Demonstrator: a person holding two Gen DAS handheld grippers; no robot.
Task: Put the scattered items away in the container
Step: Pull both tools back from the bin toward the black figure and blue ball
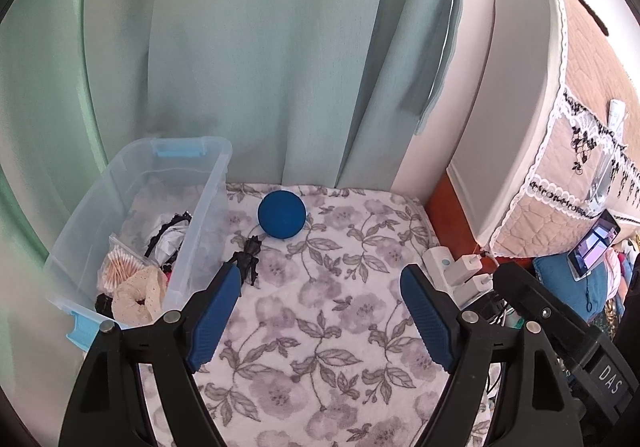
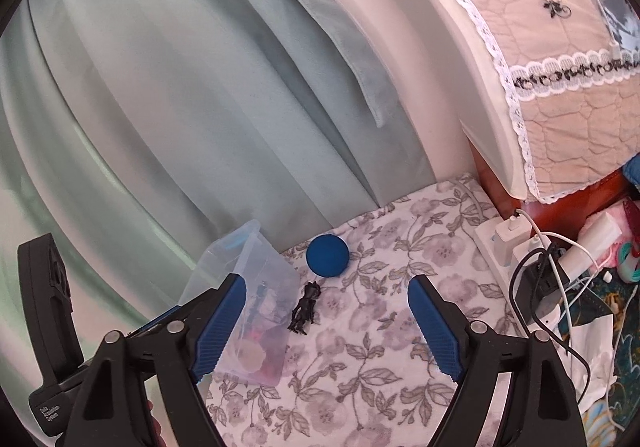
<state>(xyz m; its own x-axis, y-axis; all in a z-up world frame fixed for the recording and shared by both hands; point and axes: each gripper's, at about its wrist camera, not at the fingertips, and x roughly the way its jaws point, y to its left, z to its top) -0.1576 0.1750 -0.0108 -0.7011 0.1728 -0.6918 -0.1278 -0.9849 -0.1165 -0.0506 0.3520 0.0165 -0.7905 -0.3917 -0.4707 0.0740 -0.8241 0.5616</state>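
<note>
Left fingers (image 1: 218, 311) and right fingers (image 2: 434, 321) spread wide, nothing between either pair. Both tilted down toward the flowered blanket (image 1: 320, 327), lined up on leftovers: black toy figure (image 1: 247, 259) beside the clear bin (image 1: 216, 183), blue ball (image 1: 281, 213) just behind, both outside

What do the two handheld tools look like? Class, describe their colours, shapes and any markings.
Each tool, left and right, has two black plastic arms that splay into a V, with silver round pivot pins. The fingers carry long, ribbed blue pads. Seen from the other tool's camera, each has a black boxy body with white lettering: "DAS" on the right one, small, unreadable text on the left one.
</note>
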